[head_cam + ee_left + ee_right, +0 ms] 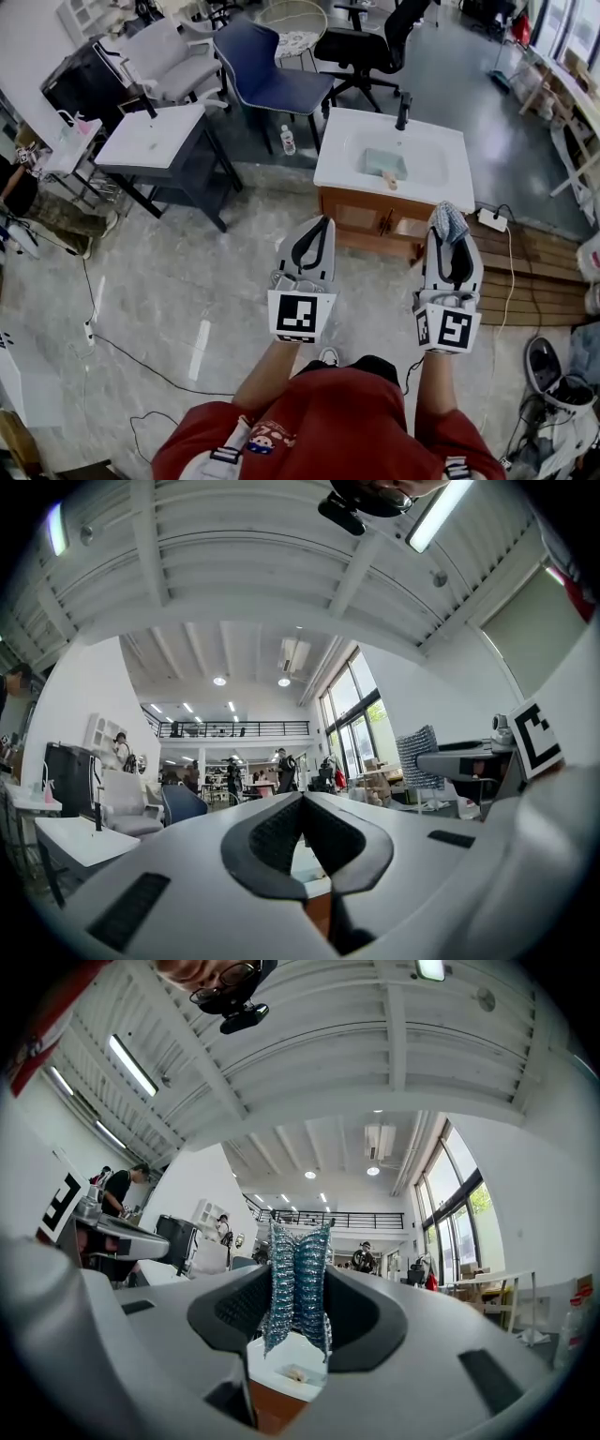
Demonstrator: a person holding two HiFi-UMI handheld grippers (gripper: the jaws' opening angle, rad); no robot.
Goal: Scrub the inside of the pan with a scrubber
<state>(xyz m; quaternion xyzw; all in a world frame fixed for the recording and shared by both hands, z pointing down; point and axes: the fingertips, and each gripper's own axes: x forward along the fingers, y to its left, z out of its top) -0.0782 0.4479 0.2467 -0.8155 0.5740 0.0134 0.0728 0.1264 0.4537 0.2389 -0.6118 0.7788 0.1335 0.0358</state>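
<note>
Plainly, the right gripper [449, 232] was clamped on a silvery-blue scrubber [298, 1283] of knitted, glinting metal mesh. Its dark ribbed pads pinched the wad at the middle, so the mesh stood upright between them, frayed wider above and below the pinch. The left gripper [302, 803] was closed on nothing, its curved black pads meeting at the tips with only a narrow loop of gap behind them. Both grippers had smooth white plastic bodies, and each carried a cube with black-and-white square markers. They were held side by side in the air, in front of a person in a red shirt [347, 422].

Ahead and well apart from both grippers lay the pale green, squarish pan [383, 162] with a short, light wooden handle. It sat inside the rounded basin [427, 167] of a glossy white sink, which topped a brown wooden cabinet [361, 216]. A slim black tap [403, 111] rose at the back rim. Grey marbled floor [187, 281] spread below, and a blue moulded chair [267, 75] stood behind the sink.
</note>
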